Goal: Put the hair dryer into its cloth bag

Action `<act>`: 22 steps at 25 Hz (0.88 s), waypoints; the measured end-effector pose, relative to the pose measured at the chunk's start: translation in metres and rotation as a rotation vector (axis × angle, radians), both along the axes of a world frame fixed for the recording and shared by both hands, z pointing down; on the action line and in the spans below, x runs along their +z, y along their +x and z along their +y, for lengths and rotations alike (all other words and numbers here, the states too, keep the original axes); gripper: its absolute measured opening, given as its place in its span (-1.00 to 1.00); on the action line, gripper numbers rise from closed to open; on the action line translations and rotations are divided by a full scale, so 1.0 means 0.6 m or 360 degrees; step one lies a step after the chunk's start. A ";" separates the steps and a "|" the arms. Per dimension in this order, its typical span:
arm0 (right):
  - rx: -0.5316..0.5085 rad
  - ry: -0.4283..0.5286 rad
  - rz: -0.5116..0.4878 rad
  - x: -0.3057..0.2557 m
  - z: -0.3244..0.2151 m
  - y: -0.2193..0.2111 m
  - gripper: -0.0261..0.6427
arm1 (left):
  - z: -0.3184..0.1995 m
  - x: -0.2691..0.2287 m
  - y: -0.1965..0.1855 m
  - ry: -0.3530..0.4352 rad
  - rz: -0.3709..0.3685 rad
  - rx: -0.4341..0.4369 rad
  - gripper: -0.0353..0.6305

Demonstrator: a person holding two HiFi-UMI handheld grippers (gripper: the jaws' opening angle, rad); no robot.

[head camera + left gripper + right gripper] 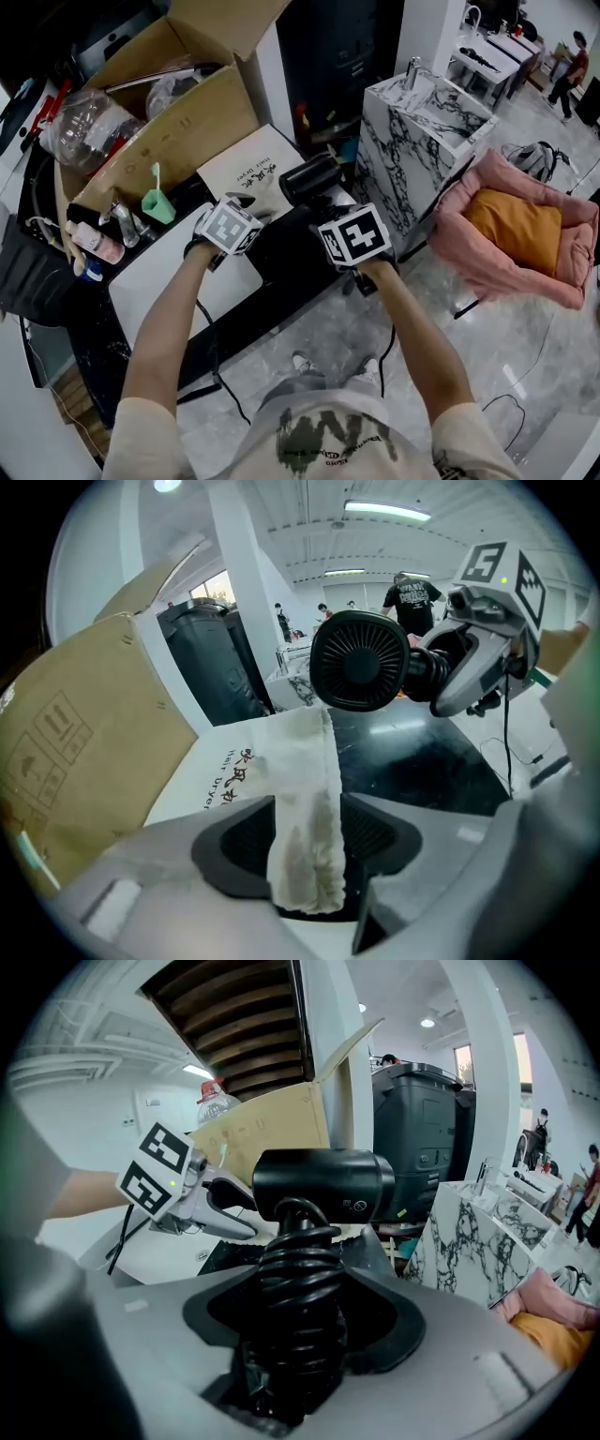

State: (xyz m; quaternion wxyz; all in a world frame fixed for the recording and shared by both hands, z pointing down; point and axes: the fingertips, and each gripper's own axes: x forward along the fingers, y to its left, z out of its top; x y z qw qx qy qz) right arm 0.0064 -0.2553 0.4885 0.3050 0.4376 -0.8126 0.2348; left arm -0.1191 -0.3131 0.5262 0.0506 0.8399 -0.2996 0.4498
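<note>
In the head view the white cloth bag (255, 172) with black print lies flat on the black tabletop (281, 258). My left gripper (255, 210) sits at its near edge. The left gripper view shows a bunched strip of the cloth bag (302, 789) between my left gripper's (305, 860) pads, touching both. The black hair dryer (309, 176) hangs above the table just right of the bag. My right gripper (326, 214) is shut on its cord-wrapped handle (298, 1288). Its rear grille (356, 660) faces the left gripper.
An open cardboard box (169, 103) with bagged items stands behind the bag. Bottles (94, 244) and a green holder (157, 204) sit at the left. A marble counter (422, 112) and a pink pet bed (525, 230) stand to the right, on the floor.
</note>
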 end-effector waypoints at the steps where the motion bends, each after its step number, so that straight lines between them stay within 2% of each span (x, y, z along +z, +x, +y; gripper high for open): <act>1: 0.0006 -0.0002 -0.0004 0.001 0.001 -0.002 -0.15 | 0.000 0.004 0.000 -0.0006 -0.0011 0.0010 -0.21; 6: 0.0036 -0.0010 -0.0013 0.009 0.009 -0.005 -0.15 | -0.001 0.016 0.000 0.0009 -0.0037 0.0051 -0.54; 11: 0.0082 -0.0023 -0.0042 0.011 0.016 -0.002 -0.15 | -0.005 0.014 -0.001 0.0034 -0.0049 0.0068 -0.74; 16: 0.0092 -0.0016 -0.0035 0.006 0.021 -0.003 -0.15 | -0.015 -0.012 -0.005 0.0066 0.0059 0.0034 -0.80; 22: 0.0093 -0.0006 -0.0018 -0.005 0.025 -0.004 -0.15 | -0.031 -0.053 -0.021 0.0076 0.0219 -0.0089 -0.81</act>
